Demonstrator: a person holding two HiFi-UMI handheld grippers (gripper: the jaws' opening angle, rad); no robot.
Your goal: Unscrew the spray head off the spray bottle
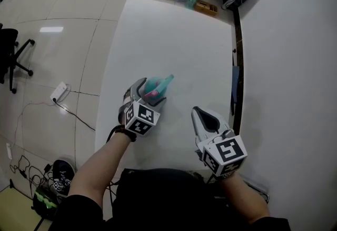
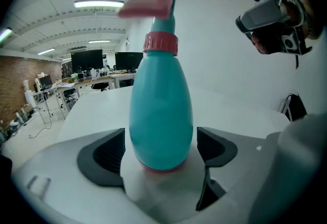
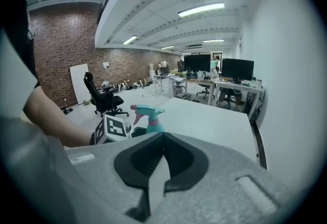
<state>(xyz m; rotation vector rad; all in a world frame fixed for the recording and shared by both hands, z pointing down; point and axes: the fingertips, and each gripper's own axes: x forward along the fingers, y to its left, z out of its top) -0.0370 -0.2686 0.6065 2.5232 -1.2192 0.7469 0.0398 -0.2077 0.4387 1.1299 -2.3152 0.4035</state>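
Left tool [image 2: 162,149] open, spray bottle [image 2: 161,105] upright between its jaws, right tool [image 3: 162,139] closed, empty

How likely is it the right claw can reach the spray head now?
Probably yes: the spray head stands clear above the open left claw straddling the bottle low down, with only bare table before the shut right claw.

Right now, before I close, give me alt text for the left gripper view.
A teal spray bottle stands upright on the white table between the open jaws of the left claw, with a small gap at each pad. Its pink collar and pink spray head are still on.
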